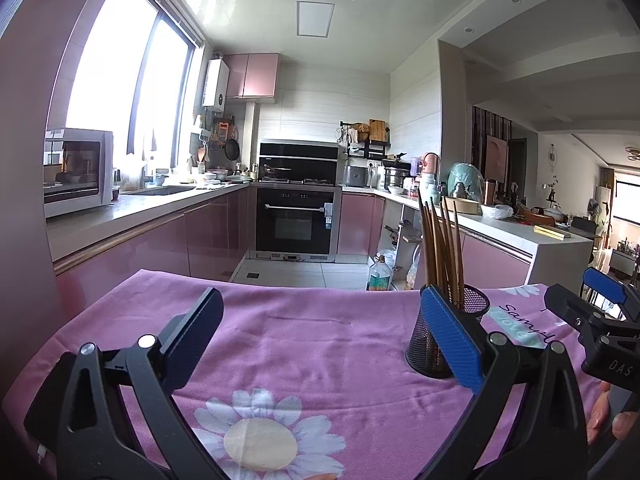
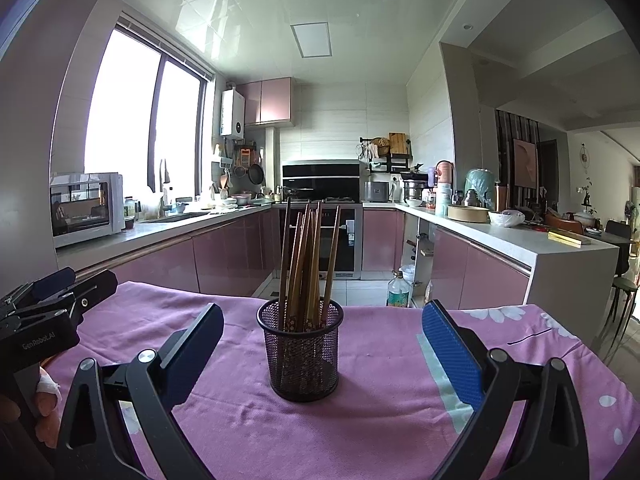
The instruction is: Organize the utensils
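A black mesh cup (image 2: 301,350) stands upright on the pink flowered tablecloth (image 2: 380,420) and holds several brown wooden chopsticks (image 2: 308,256). My right gripper (image 2: 320,344) is open and empty, with its fingers either side of the cup and short of it. In the left wrist view the cup (image 1: 430,340) with the chopsticks (image 1: 440,248) sits behind my right-hand fingertip. My left gripper (image 1: 320,320) is open and empty over bare cloth, left of the cup. The right gripper also shows at the right edge of the left wrist view (image 1: 600,312).
The table's far edge drops to a tiled floor with a plastic bottle (image 2: 398,290) beyond it. Pink kitchen cabinets, an oven (image 2: 320,236) and counters line the room behind. A microwave (image 2: 86,208) sits on the left counter.
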`<state>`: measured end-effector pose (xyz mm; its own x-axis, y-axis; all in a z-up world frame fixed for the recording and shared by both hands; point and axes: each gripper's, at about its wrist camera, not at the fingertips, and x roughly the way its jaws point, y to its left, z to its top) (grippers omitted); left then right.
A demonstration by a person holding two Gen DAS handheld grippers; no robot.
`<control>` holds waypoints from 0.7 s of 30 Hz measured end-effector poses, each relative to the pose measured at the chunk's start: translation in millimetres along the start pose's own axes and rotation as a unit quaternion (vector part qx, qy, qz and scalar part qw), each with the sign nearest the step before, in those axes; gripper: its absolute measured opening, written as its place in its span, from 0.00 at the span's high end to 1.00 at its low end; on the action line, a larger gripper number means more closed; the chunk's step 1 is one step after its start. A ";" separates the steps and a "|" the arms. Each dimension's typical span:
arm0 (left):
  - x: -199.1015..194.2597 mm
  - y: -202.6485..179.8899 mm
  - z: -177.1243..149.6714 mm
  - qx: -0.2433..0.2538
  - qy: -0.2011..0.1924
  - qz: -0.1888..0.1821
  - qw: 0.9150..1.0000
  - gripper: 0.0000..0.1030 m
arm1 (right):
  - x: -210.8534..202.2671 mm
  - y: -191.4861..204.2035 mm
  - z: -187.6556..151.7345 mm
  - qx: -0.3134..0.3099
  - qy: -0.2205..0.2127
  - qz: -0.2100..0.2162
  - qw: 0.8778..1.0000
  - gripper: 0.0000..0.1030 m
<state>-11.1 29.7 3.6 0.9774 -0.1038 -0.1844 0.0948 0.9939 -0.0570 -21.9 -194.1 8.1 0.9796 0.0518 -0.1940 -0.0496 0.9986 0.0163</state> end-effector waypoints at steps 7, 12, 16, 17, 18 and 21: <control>0.4 0.8 0.0 -0.001 0.001 -0.001 1.000 0.05 | -2.0 0.7 -1.0 -0.002 -0.003 -0.003 1.000 0.07; 0.5 0.6 -0.2 0.000 0.002 -0.001 1.000 0.05 | -3.9 -0.7 -0.4 0.001 -0.006 -0.004 1.000 0.07; -0.4 0.2 -0.2 -0.001 0.001 -0.001 1.000 0.05 | -3.5 -1.6 -0.6 0.002 -0.005 -0.005 1.000 0.07; -0.4 0.2 -0.1 0.000 0.001 0.000 1.000 0.05 | -3.6 -2.2 -0.4 0.003 -0.005 -0.004 1.000 0.07; -0.5 0.0 -0.4 0.000 0.001 0.000 1.000 0.05 | -3.7 -2.4 -0.4 0.003 -0.004 -0.004 1.000 0.07; -0.4 -0.1 -1.1 0.000 0.001 0.002 1.000 0.05 | -3.7 -2.5 -0.2 0.003 -0.006 -0.004 1.000 0.07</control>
<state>-11.6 29.5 2.6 0.9773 -0.1000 -0.1865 0.0909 0.9942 -0.0568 -25.4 -196.8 8.6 0.9821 0.0440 -0.1829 -0.0409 0.9990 0.0206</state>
